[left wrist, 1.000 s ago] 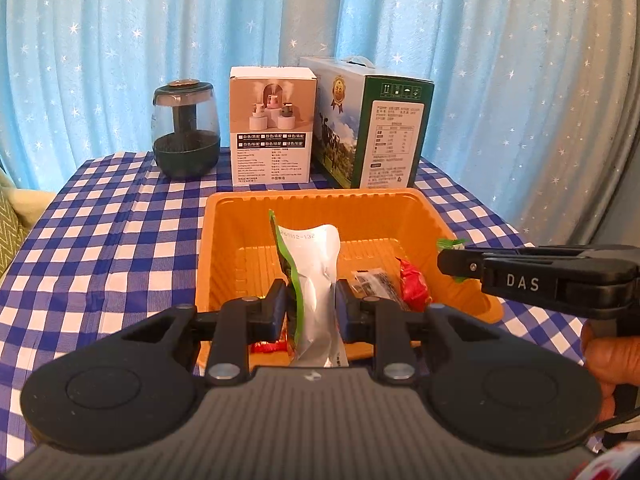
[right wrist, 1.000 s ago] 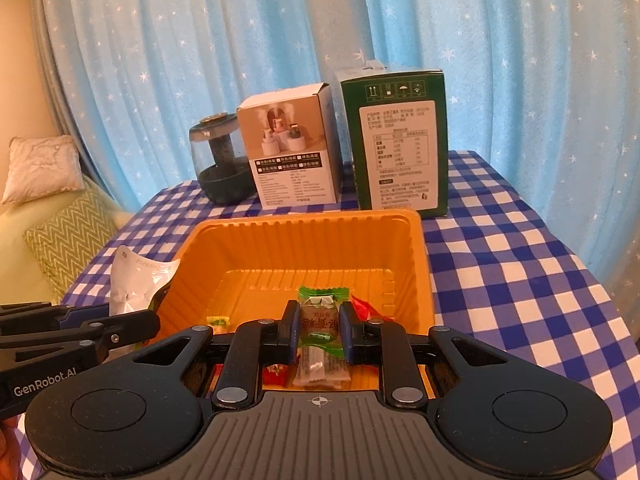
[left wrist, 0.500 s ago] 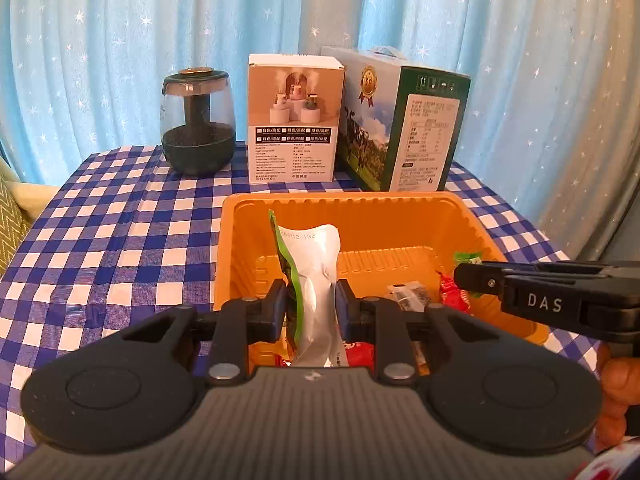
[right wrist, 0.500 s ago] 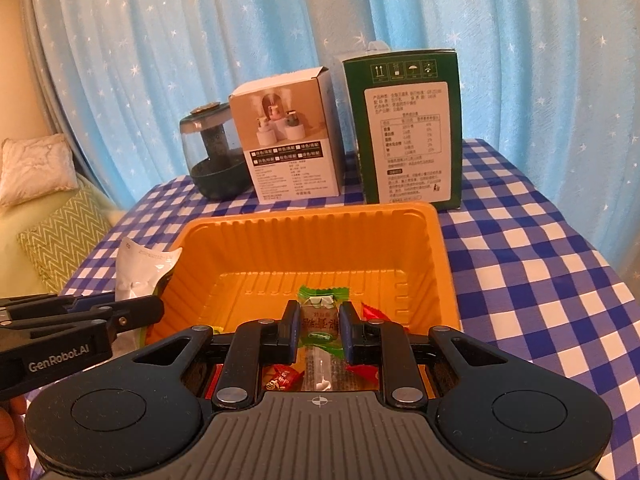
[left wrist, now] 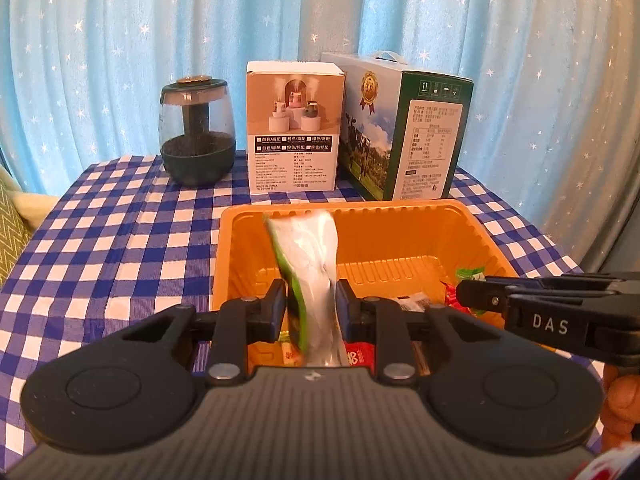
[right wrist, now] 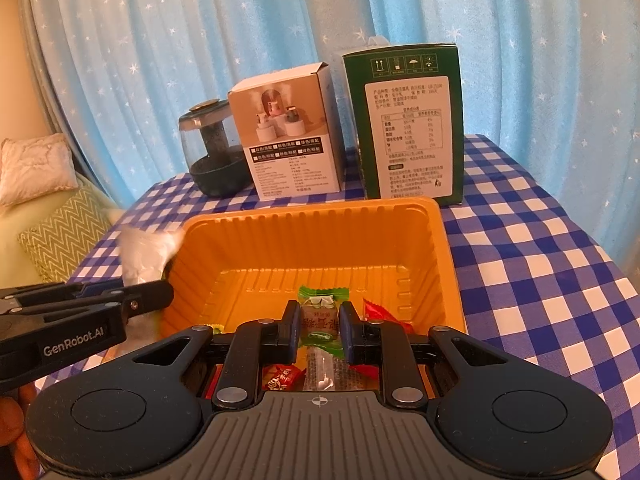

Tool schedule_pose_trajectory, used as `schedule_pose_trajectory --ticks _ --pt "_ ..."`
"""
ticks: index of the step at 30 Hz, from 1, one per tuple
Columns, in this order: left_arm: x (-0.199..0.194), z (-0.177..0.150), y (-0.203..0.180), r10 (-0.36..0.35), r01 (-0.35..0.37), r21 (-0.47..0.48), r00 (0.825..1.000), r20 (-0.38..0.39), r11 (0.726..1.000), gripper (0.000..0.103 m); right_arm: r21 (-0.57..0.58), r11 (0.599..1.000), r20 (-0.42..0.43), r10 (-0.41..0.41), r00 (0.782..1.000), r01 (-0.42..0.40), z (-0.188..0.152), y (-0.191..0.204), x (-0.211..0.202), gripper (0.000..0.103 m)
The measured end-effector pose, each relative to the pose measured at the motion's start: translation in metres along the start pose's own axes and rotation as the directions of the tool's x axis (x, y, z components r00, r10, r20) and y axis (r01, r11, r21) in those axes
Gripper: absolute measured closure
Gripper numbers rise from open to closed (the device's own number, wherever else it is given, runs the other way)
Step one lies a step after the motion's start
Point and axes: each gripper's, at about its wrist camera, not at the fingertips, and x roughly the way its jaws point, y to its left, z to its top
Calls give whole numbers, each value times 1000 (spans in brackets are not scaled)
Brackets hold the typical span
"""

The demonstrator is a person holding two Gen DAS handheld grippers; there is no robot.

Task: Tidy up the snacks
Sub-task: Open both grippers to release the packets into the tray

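Two snack packets are held, one per gripper, both over the near part of an orange tray (left wrist: pixel 496 236). Item one: a white and green pouch (left wrist: pixel 312 264), upright with its top leaning left, clamped between the pads of the left gripper (left wrist: pixel 311 312) above the tray's near left portion. Item two: a green-ended candy packet (right wrist: pixel 322 320) with a clear lower half, pinched between the fingers of the right gripper (right wrist: pixel 320 334) above the tray's near middle. Loose in the tray: red-wrapped sweets (right wrist: pixel 282 376) at the near edge under the grippers, another red wrapper (right wrist: pixel 380 312) just right of the held candy, and a small yellow-green piece (right wrist: pixel 214 327) near the left wall. The tray sits on a blue and white checked tablecloth (right wrist: pixel 540 280). Beyond its far rim, left to right: a dark glass humidifier (left wrist: pixel 197 140), a white product box (left wrist: pixel 294 128), and a green carton (left wrist: pixel 404 128) with a handle on top. Backdrop: a blue star-patterned curtain (left wrist: pixel 120 40). Far left, off the table: a zigzag-patterned cushion (right wrist: pixel 64 232) and a pale pillow (right wrist: pixel 36 168).
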Motion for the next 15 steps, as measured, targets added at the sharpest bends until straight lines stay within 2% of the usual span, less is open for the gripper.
schedule_pose_trajectory --ticks 2,15 --pt "0 0 1 3 -3 -7 1000 4 1000 70 -3 1000 0 0 1000 0 0 0 0 82" --pt "-2 -3 9 14 -14 -9 1000 -15 1000 70 6 1000 11 3 1000 -3 1 1 0 82"
